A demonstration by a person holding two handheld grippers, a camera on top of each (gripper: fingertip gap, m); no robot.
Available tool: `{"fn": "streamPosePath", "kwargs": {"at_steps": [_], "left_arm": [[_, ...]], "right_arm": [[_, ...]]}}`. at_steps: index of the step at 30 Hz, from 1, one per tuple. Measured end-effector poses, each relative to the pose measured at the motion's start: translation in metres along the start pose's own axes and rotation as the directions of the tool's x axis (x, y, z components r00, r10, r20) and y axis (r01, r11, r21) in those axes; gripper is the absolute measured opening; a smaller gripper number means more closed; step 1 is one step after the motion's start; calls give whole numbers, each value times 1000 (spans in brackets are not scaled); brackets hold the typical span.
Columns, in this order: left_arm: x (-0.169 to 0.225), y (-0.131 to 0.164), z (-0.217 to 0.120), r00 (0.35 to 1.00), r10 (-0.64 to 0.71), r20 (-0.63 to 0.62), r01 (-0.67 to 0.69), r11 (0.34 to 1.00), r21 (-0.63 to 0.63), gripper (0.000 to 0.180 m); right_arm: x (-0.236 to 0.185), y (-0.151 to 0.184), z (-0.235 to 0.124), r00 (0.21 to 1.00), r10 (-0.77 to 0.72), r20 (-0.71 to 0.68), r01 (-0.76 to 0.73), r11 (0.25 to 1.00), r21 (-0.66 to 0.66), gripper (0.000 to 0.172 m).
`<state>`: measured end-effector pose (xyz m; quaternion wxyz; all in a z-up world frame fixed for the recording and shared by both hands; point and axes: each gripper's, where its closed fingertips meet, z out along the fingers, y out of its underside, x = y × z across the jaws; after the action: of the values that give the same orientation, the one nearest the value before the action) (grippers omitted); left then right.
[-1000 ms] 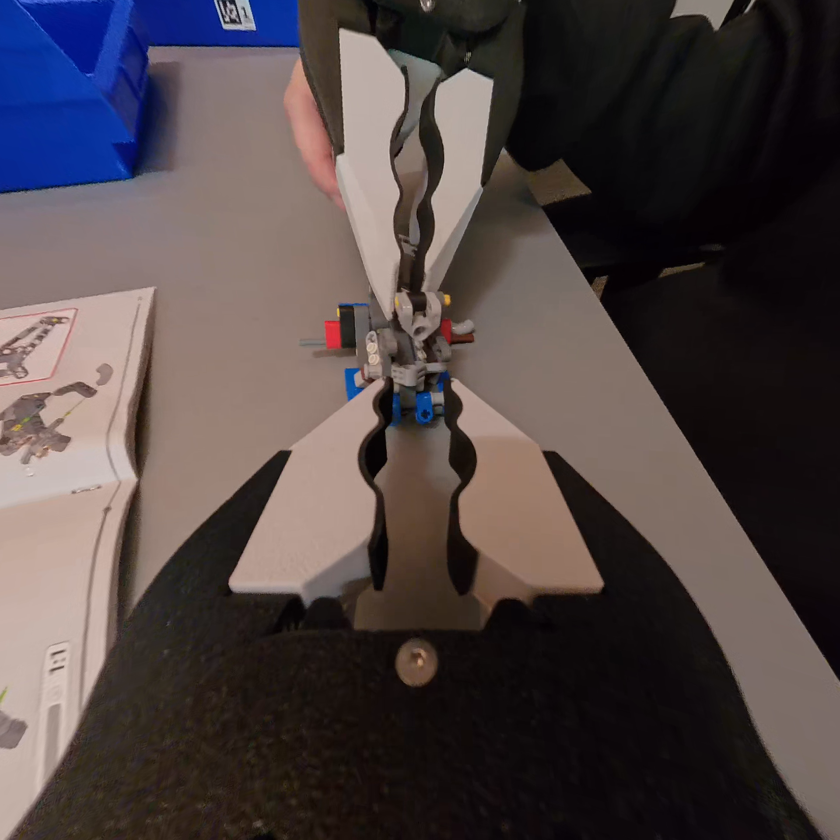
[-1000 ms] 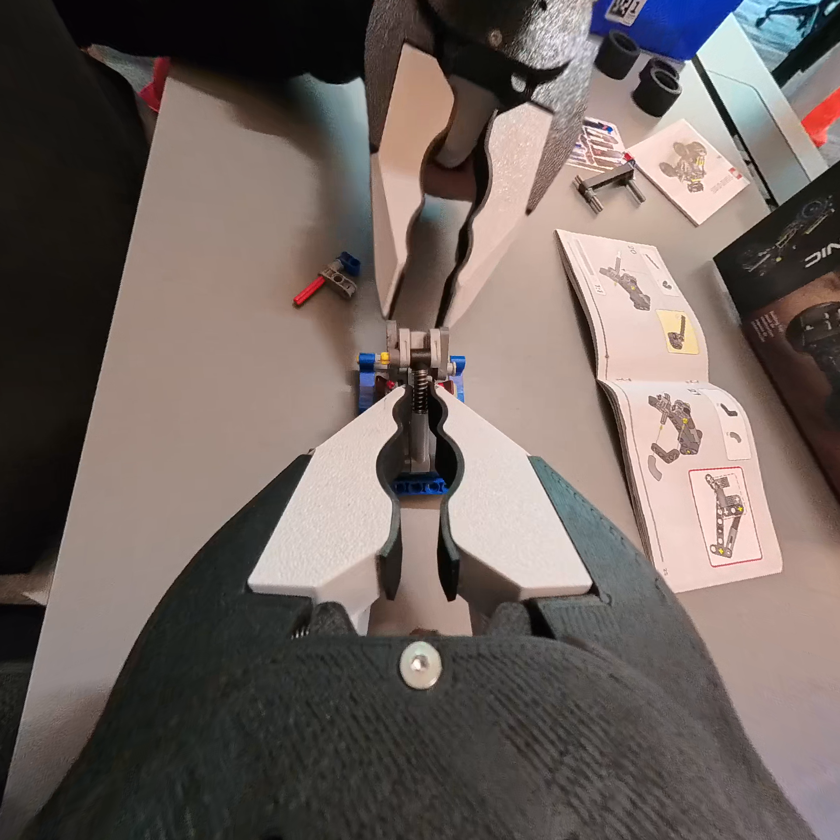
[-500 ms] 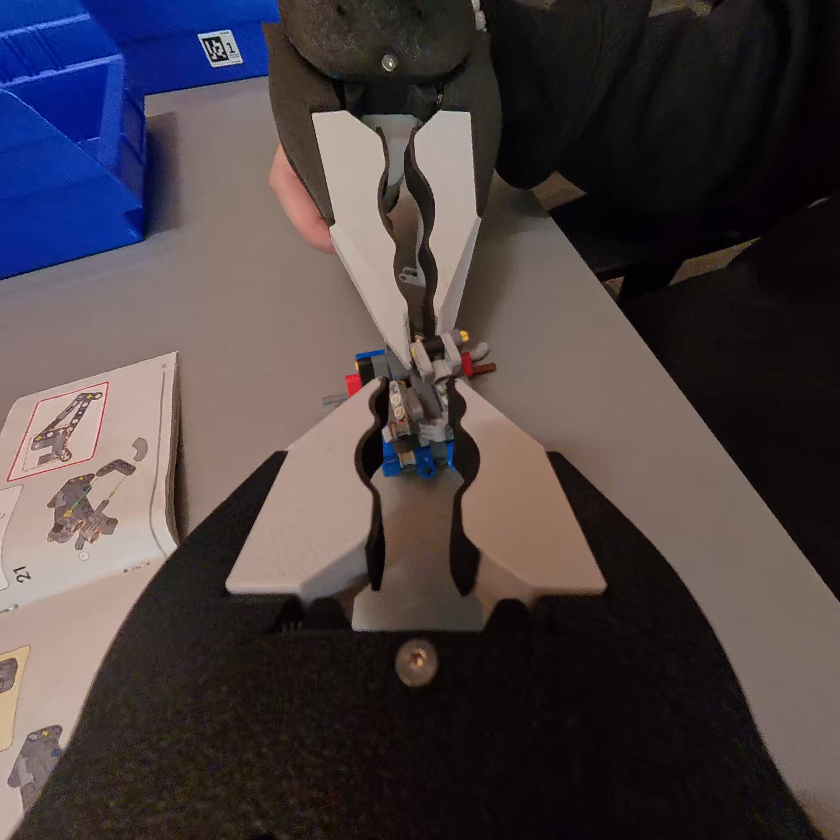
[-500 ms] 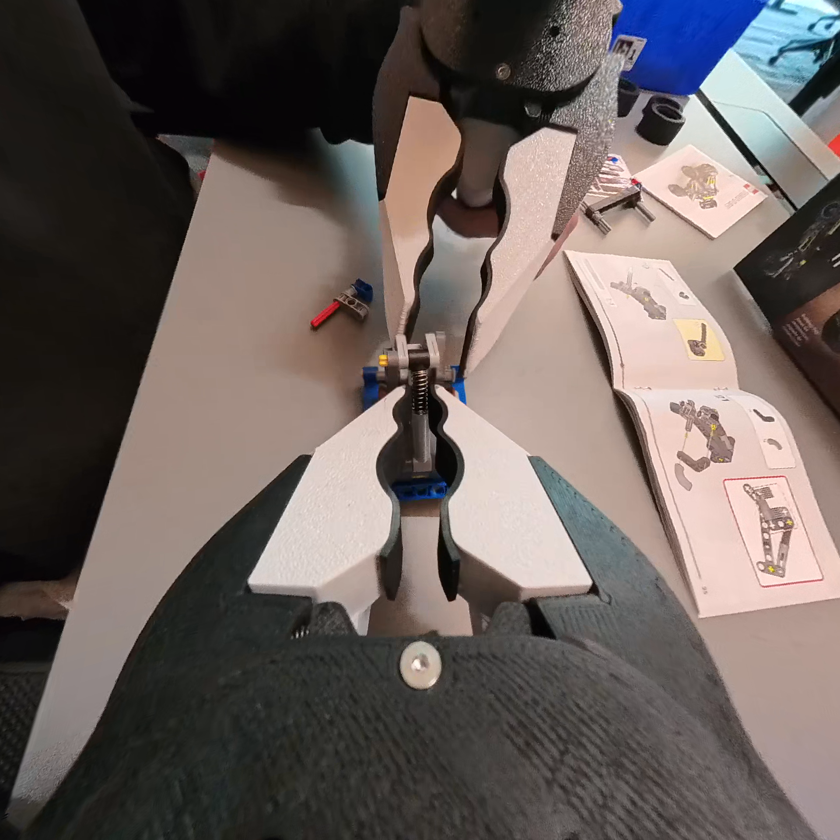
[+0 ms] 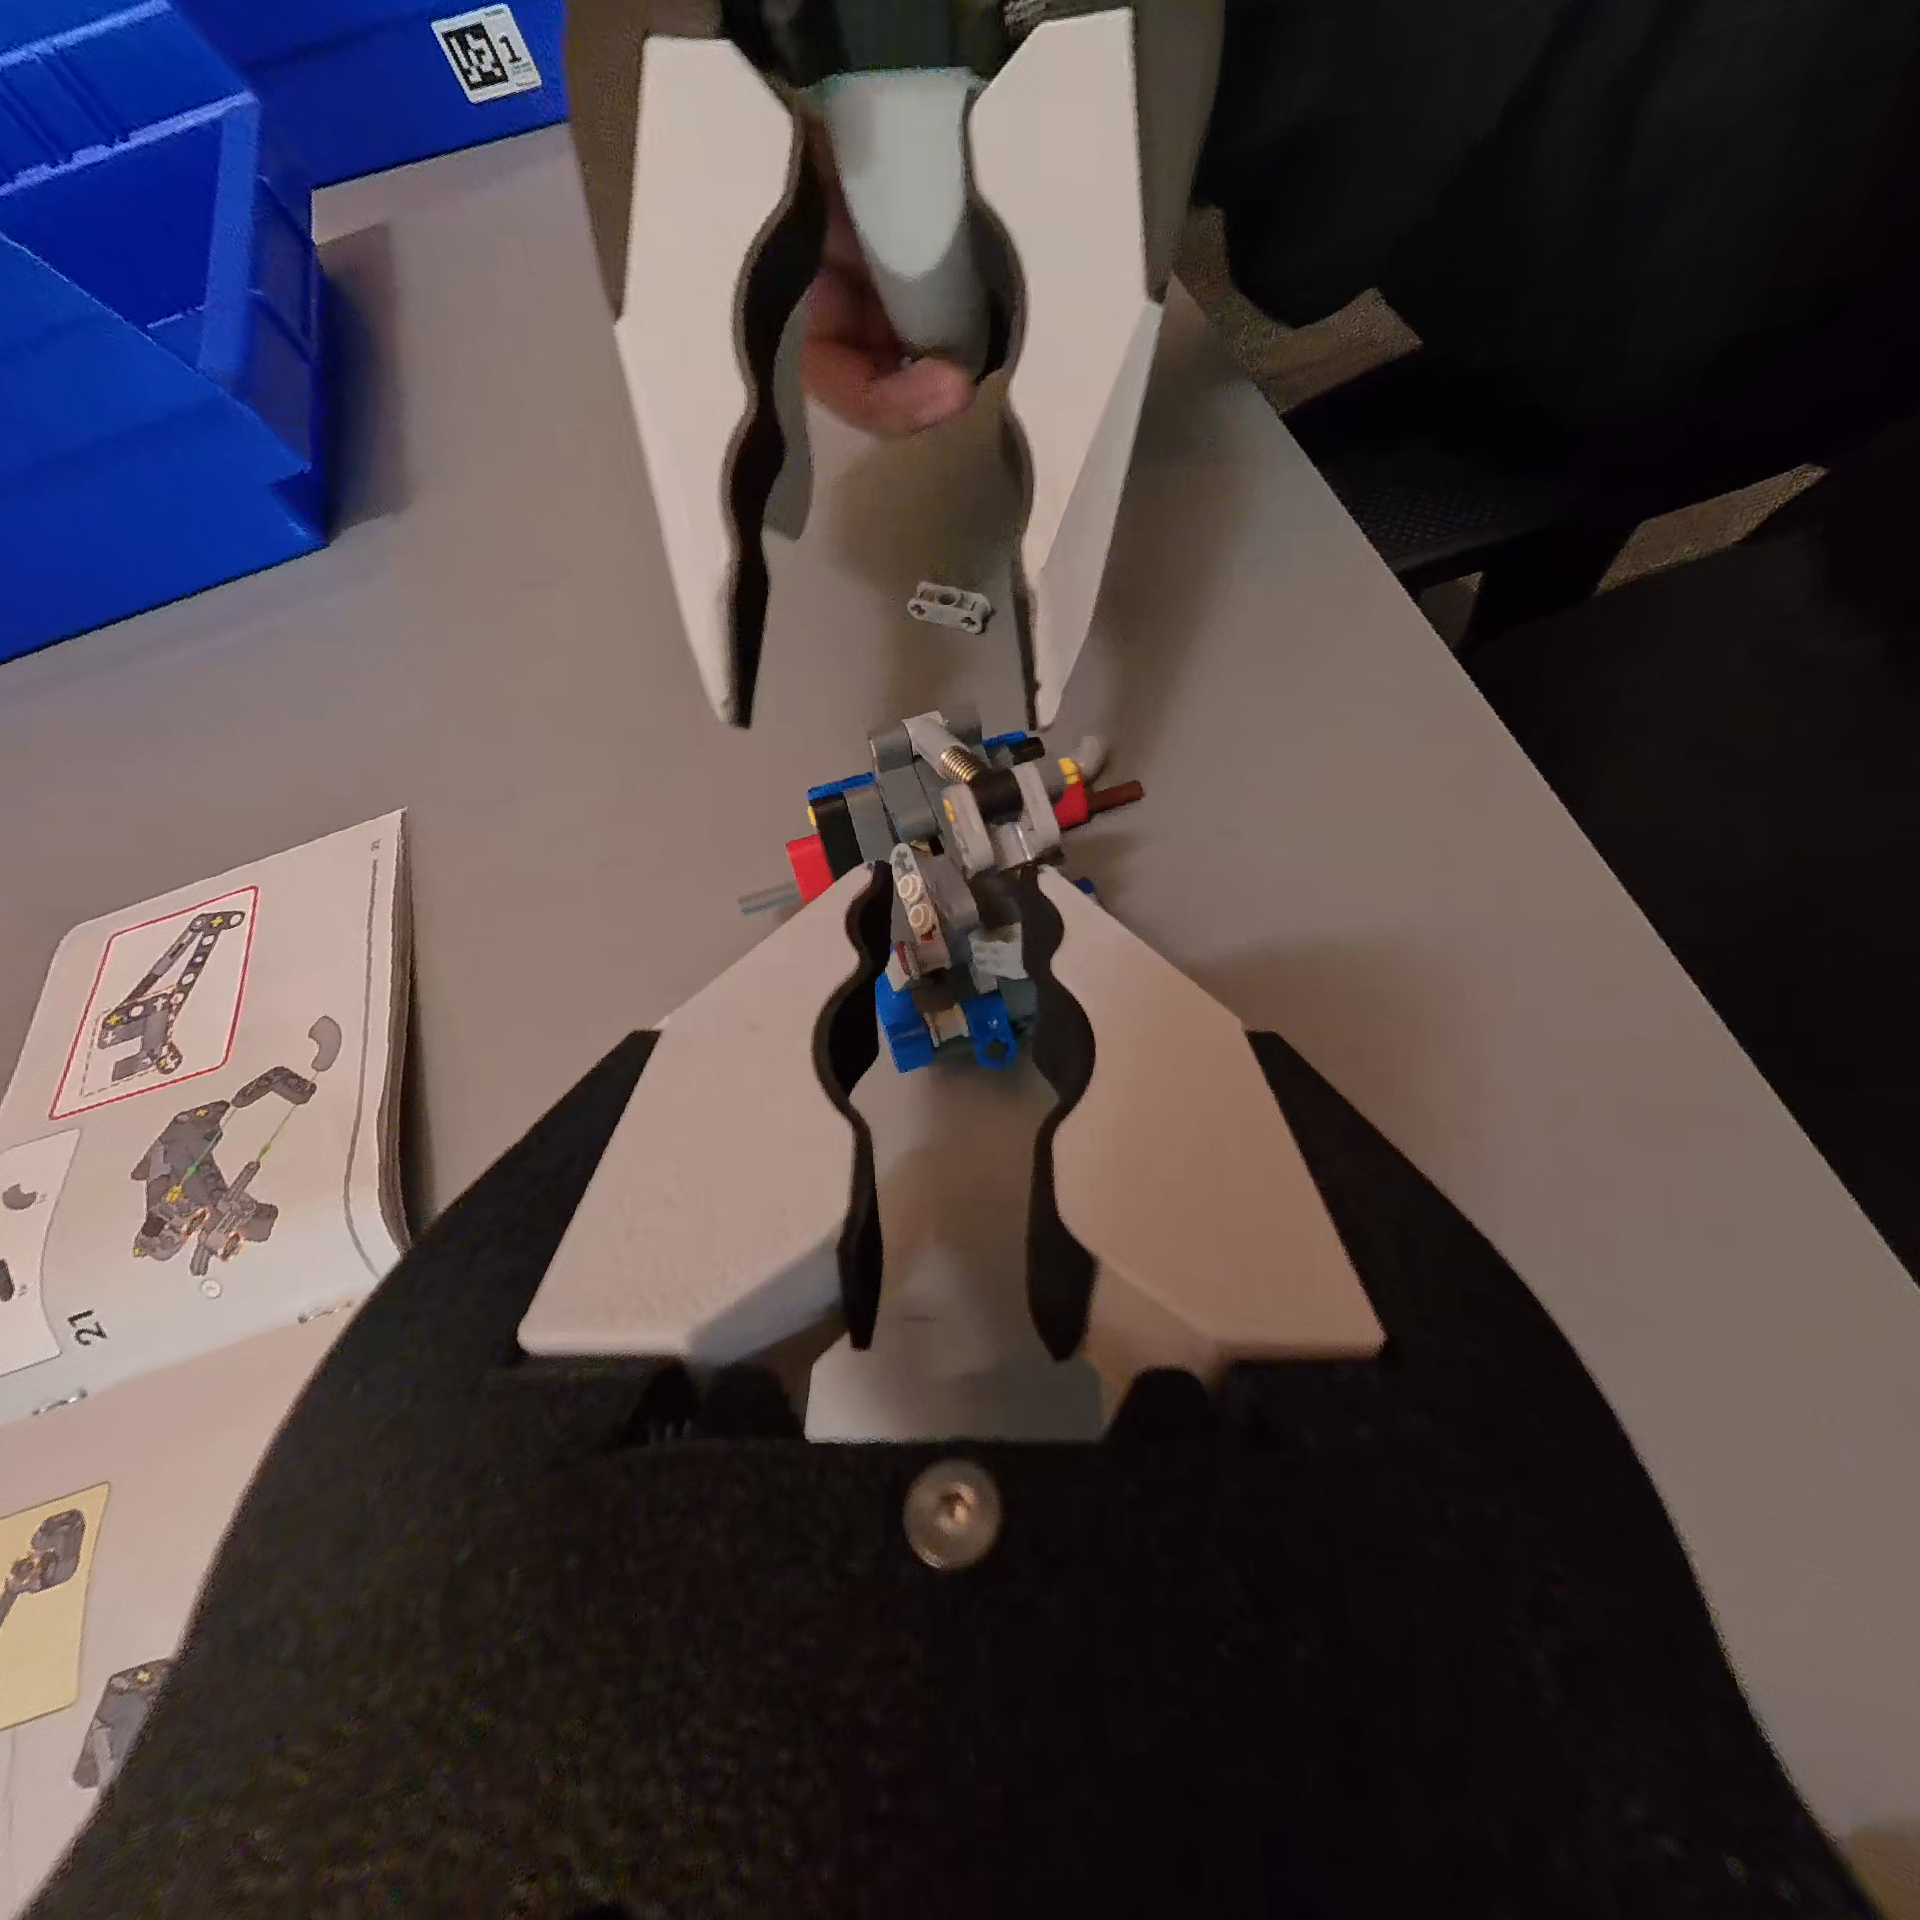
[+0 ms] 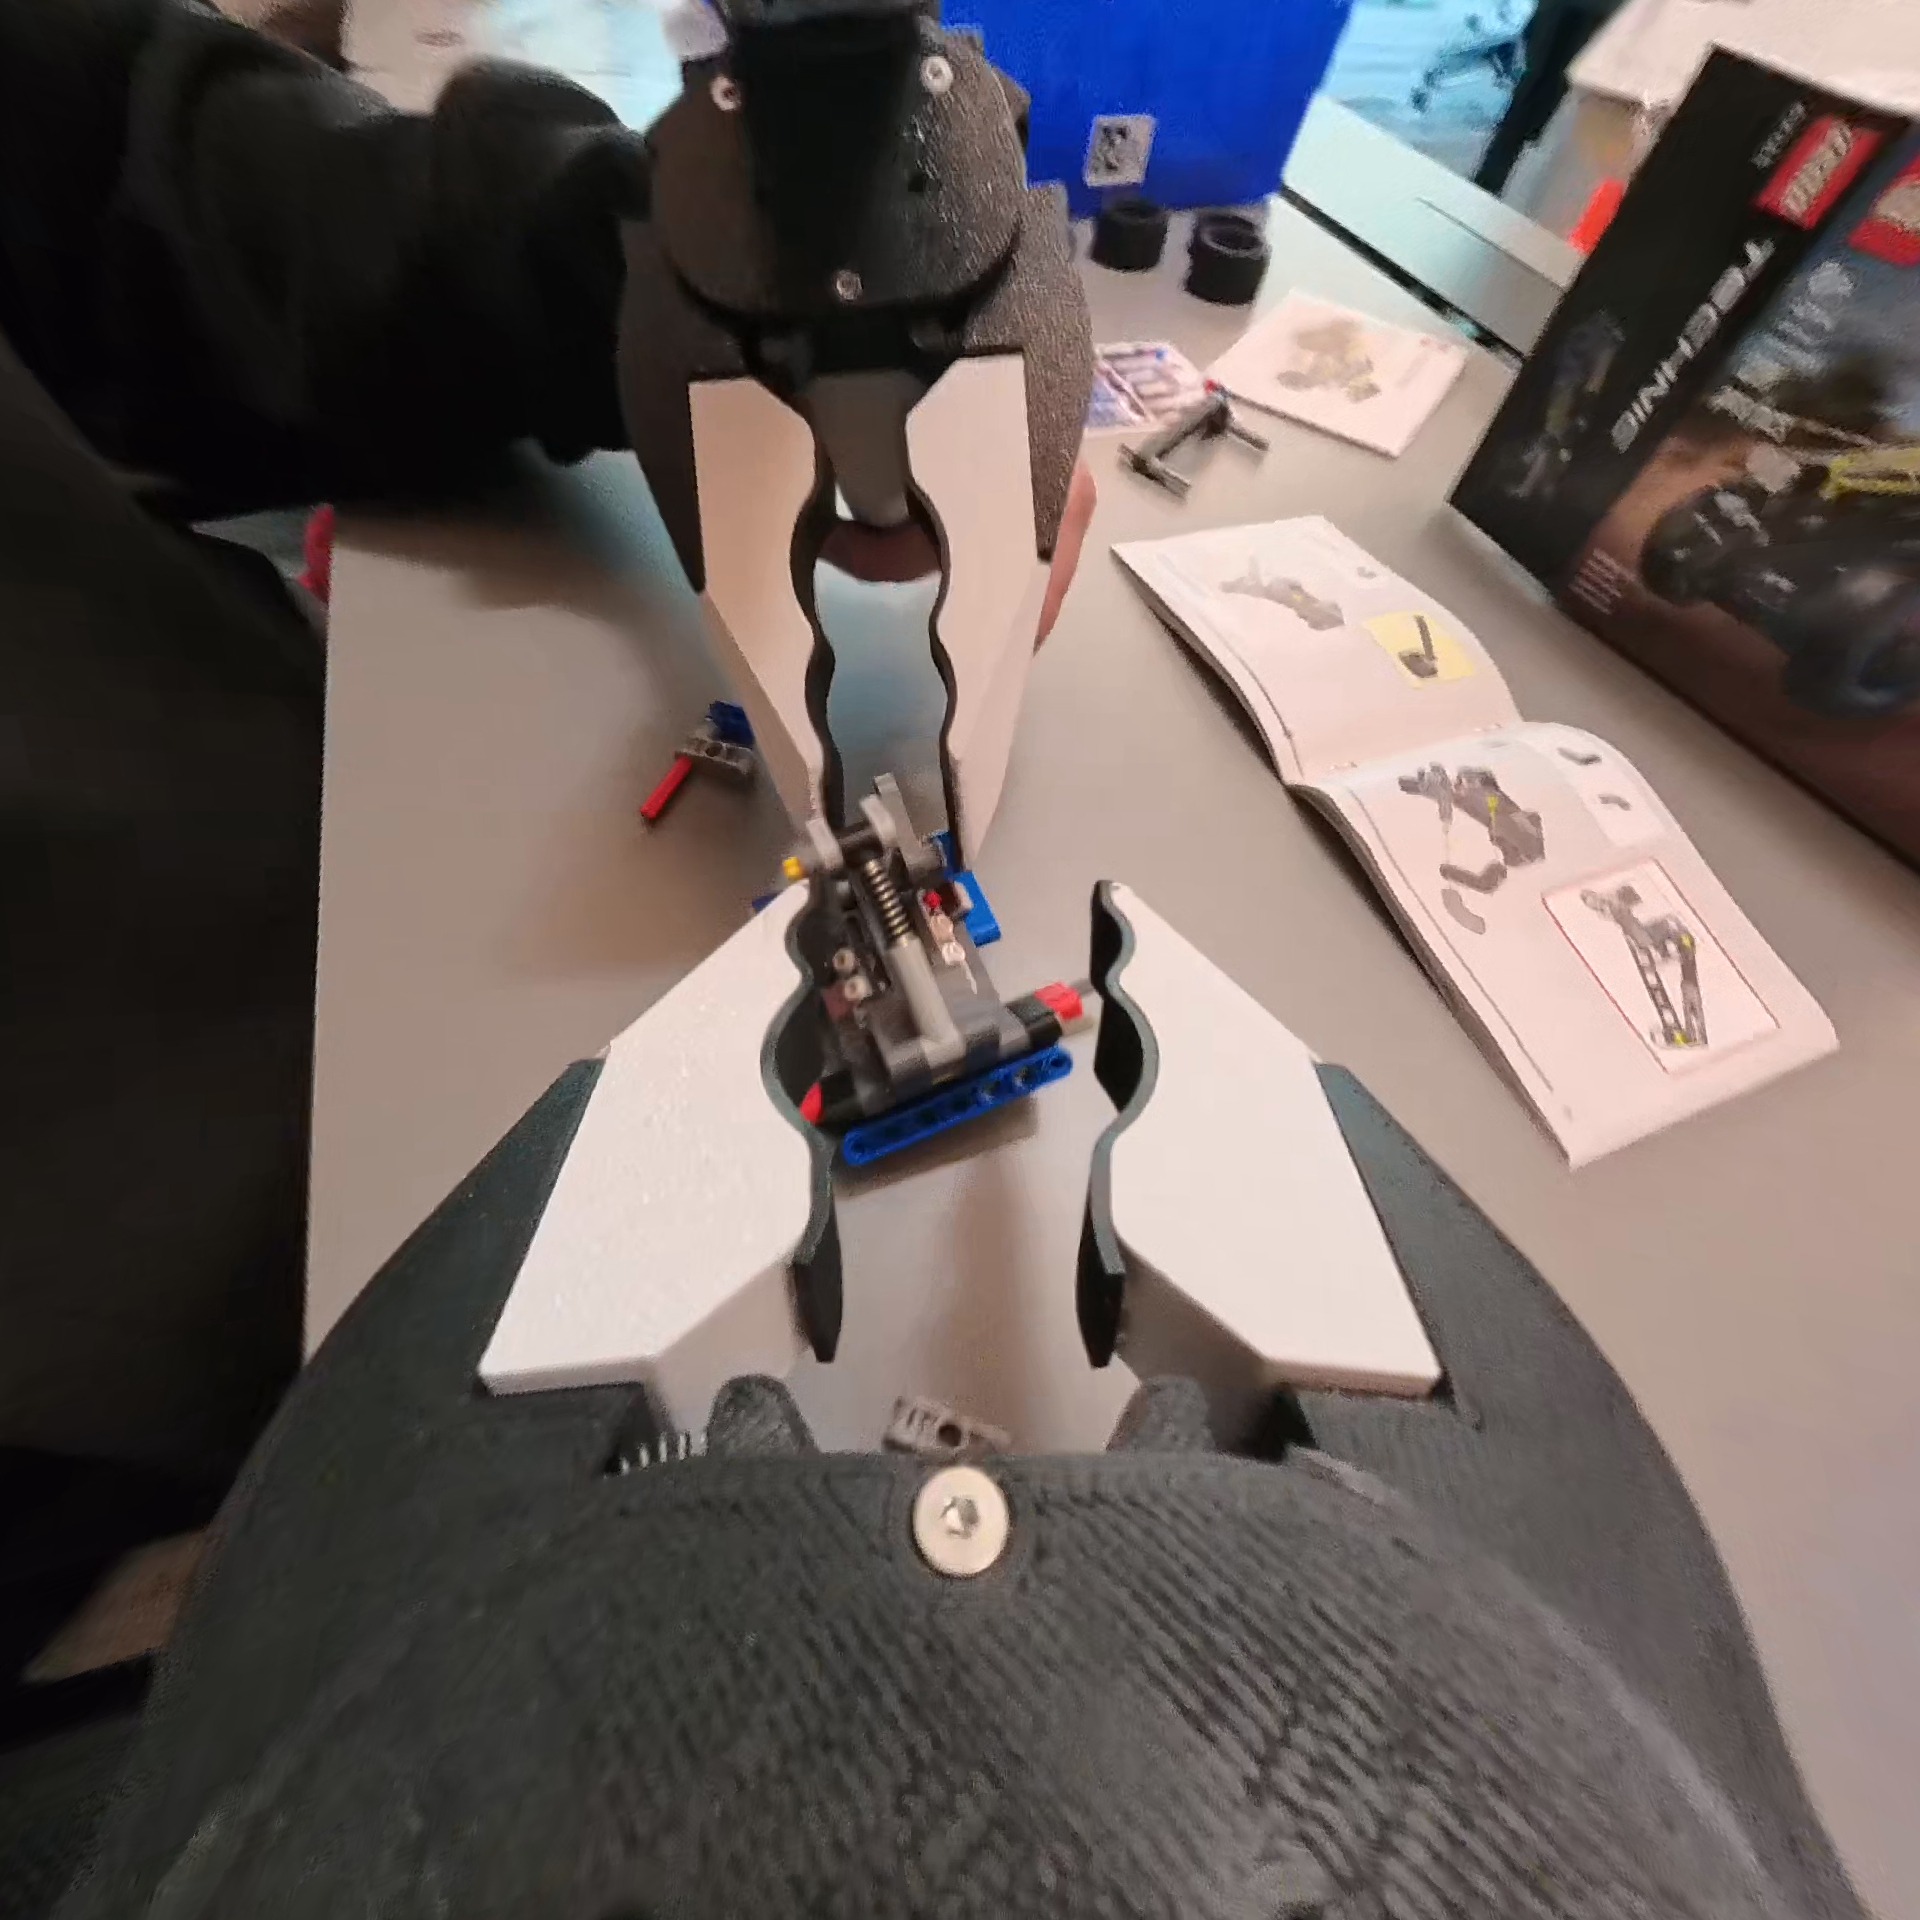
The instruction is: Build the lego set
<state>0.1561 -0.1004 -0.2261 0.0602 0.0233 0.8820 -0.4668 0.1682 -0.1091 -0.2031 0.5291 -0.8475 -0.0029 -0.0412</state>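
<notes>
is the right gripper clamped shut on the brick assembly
No, the right gripper stands wide open, its right finger clear of the brick assembly.

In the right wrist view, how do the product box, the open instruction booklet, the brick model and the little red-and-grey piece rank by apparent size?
Largest to smallest as they look:
1. Open instruction booklet and product box: too close to rank, since the frame cuts the box off.
2. Brick model, nearer the camera.
3. Red-and-grey piece.

A small brick model [image 5: 935, 883], grey, blue, red and black, sits mid-frame on the grey surface [image 5: 520, 675]. A metal spring [image 6: 883, 883] runs along its top. A little grey piece [image 5: 948, 606] lies alone, just above it in the frame.
</notes>
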Motion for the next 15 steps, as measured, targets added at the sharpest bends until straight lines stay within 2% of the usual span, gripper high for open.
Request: {"fn": "streamPosePath", "kwargs": {"at_steps": [1,3,5,9,15], "left_arm": [[0,0,0,1000,2,0,-2,1000,1,21],[0,-1,0,1000,0,6,0,1000,6,20],[0,-1,-1,1000,-2,6,2,1000,12,20],[1,0,0,1000,-6,9,6,1000,16,19],[2,2,2,1000,-13,9,13,1000,15,19]], "right_arm": [[-4,4,-3,1000,15,-18,-16,999,-34,47],[-17,15,-8,998,45,-33,-48,993,-109,39],[-30,18,-7,999,38,-39,-42,991,-124,23],[-31,19,-1,989,31,-148,-49,992,-120,17],[-29,12,8,986,36,-160,-44,998,-47,14]]}}
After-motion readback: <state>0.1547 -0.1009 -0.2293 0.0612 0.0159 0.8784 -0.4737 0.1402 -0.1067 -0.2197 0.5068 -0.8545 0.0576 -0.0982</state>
